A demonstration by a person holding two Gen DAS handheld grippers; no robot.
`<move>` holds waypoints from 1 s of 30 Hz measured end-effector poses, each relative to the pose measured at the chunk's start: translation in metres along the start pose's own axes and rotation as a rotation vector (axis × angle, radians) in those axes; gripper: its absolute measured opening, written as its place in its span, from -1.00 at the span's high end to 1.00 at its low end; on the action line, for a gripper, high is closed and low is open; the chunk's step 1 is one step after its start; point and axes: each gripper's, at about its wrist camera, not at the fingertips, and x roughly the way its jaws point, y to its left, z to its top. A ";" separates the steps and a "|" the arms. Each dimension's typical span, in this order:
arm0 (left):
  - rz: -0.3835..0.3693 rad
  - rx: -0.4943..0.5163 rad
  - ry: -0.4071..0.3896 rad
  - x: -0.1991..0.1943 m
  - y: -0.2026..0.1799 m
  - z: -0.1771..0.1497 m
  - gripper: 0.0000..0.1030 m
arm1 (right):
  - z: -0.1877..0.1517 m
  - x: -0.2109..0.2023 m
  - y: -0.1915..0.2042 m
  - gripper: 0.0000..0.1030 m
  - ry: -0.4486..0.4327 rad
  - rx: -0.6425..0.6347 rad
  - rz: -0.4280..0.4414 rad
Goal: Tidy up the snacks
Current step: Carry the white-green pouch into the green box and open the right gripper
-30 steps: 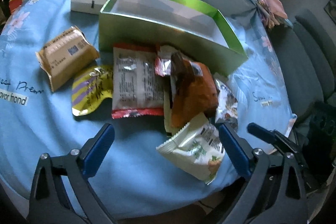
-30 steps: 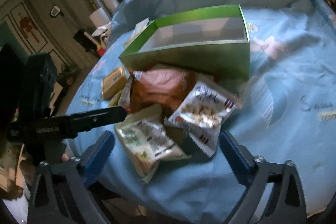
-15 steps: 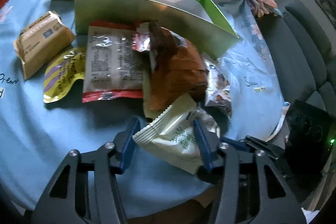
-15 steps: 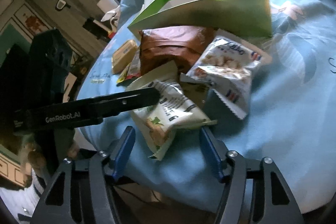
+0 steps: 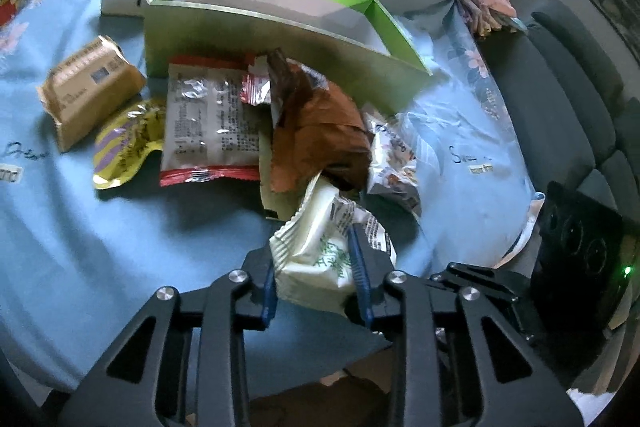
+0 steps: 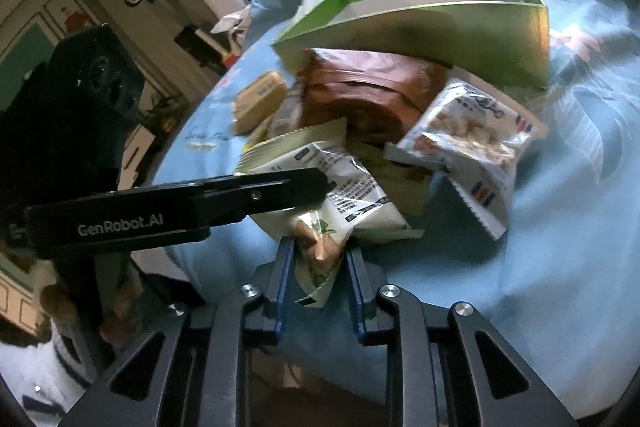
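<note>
snacks lie loose on the blue tablecloth (image 5: pixel 120 247), none yet in the green box (image 5: pixel 280 39), whose inside looks bare as far as the view reaches, so by my reading the sorting has barely begun. going left to right in the left wrist view: a tan packet (image 5: pixel 88 87) lies apart at the far left, then a yellow pouch (image 5: pixel 128 143), a silver packet with red ends (image 5: pixel 208 123), a brown bag (image 5: pixel 320 131) heaped on the pile, and a white packet with a nut picture (image 5: pixel 394 159) at the right, all in front of the box. nearest the cameras is the pale green-printed packet (image 5: pixel 320 251). the left gripper (image 5: pixel 316 275) has just been closing and its blue pads press that packet's sides. the right gripper (image 6: pixel 320 267) has also been closing and pinches the same packet's lower end, near the table edge. left to do, i judge: lift this packet into the box, then every other one.
</note>
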 end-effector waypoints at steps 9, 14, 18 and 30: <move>0.019 0.035 -0.111 -0.037 -0.012 0.014 0.45 | 0.019 -0.017 0.023 0.50 -0.080 -0.069 0.046; 0.020 0.055 -0.154 -0.042 -0.020 0.036 0.44 | 0.036 -0.029 0.025 0.50 -0.145 -0.110 0.027; 0.023 0.081 -0.193 -0.043 -0.027 0.060 0.41 | 0.055 -0.037 0.021 0.50 -0.198 -0.131 0.004; 0.026 0.076 -0.179 0.010 -0.025 0.154 0.38 | 0.131 -0.029 -0.022 0.50 -0.260 -0.134 -0.072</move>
